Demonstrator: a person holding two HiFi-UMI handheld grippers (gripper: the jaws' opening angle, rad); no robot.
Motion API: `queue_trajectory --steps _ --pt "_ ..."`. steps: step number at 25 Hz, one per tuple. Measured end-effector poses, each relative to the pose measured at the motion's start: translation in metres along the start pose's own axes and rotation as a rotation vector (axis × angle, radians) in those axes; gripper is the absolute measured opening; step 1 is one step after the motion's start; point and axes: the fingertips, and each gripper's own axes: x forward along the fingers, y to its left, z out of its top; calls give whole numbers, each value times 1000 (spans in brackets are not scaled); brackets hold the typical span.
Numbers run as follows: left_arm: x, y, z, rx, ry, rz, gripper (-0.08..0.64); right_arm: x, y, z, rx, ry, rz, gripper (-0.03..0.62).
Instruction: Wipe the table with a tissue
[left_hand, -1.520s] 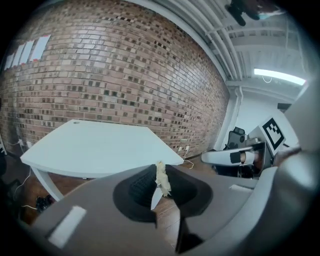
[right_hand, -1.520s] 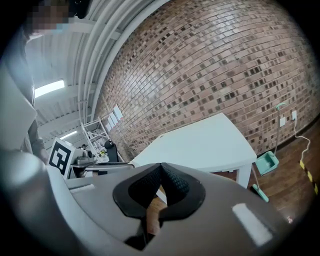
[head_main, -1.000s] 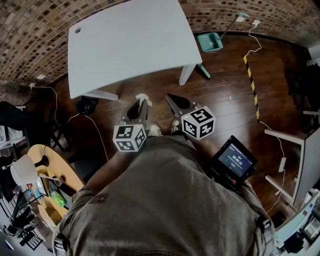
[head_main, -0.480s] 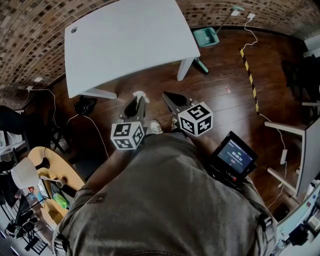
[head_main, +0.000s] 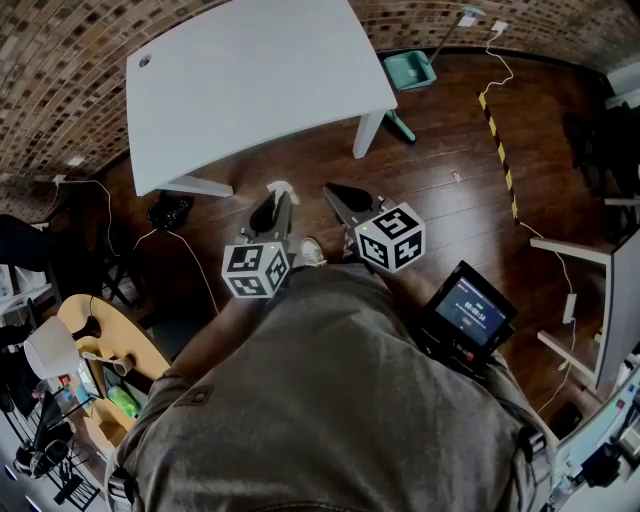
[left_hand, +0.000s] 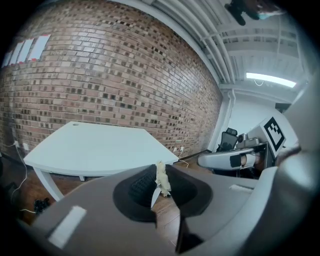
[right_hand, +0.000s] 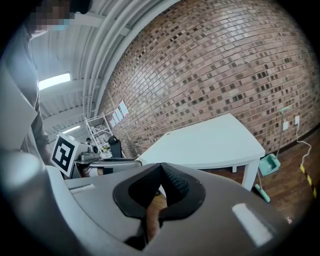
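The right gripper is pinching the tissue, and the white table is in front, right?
Not quite: the left gripper pinches the tissue, as the left gripper view shows. The right gripper is shut on nothing. The white table is indeed in front.

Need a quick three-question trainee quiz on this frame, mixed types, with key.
1. True or false: the tissue is touching the table.
2. Which gripper holds the tissue? A: left gripper. B: right gripper. C: neither.
3. Fill in: the right gripper's jaws are ____, with nothing between them.

Key: 1 false, it is held off the table, over the floor. 2 A. 3 shut.
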Motion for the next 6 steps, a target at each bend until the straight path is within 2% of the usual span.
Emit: queue_trajectory --steps 6 --pt "0 -4 0 -2 4 1 55 -2 0 0 3 0 4 12"
